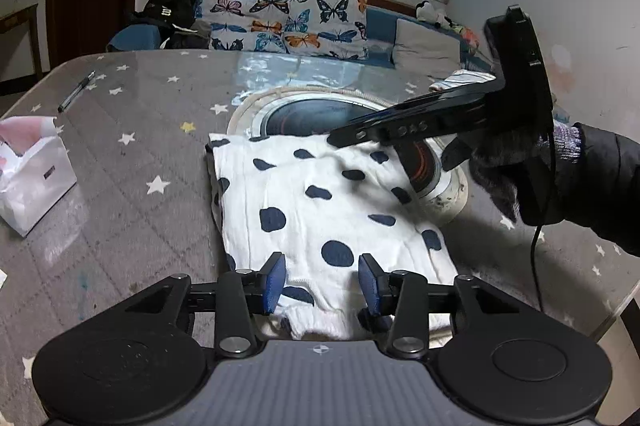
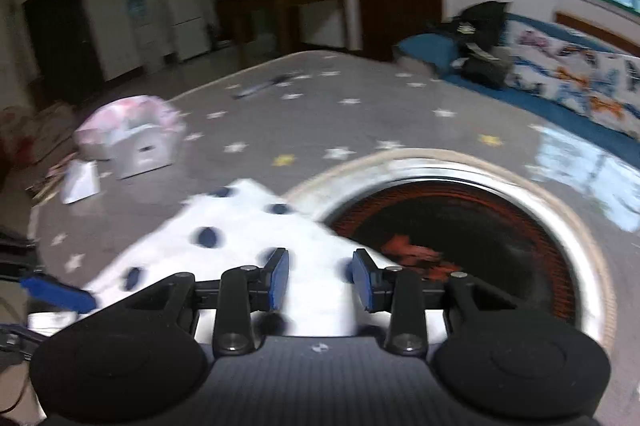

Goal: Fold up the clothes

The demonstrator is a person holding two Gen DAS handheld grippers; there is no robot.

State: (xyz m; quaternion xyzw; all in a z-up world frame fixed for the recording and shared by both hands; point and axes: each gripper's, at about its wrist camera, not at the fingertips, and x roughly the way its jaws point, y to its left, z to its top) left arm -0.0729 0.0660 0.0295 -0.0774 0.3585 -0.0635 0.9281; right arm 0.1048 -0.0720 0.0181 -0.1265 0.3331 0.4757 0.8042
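Note:
A folded white garment with dark blue spots lies on the grey star-patterned table. Its far corner overlaps a round black cooktop set into the table. My left gripper is open at the garment's near hem, with the cloth lying between and under its blue pads. A gloved hand holds my right gripper low over the garment's far right edge. In the blurred right wrist view, the right gripper is open above the garment, pads apart and gripping nothing.
A white box with a pink-and-white bag sits at the table's left, and a pen lies farther back. A butterfly-print sofa stands behind the table. The table's edge curves away at right. A cable hangs from the right gripper.

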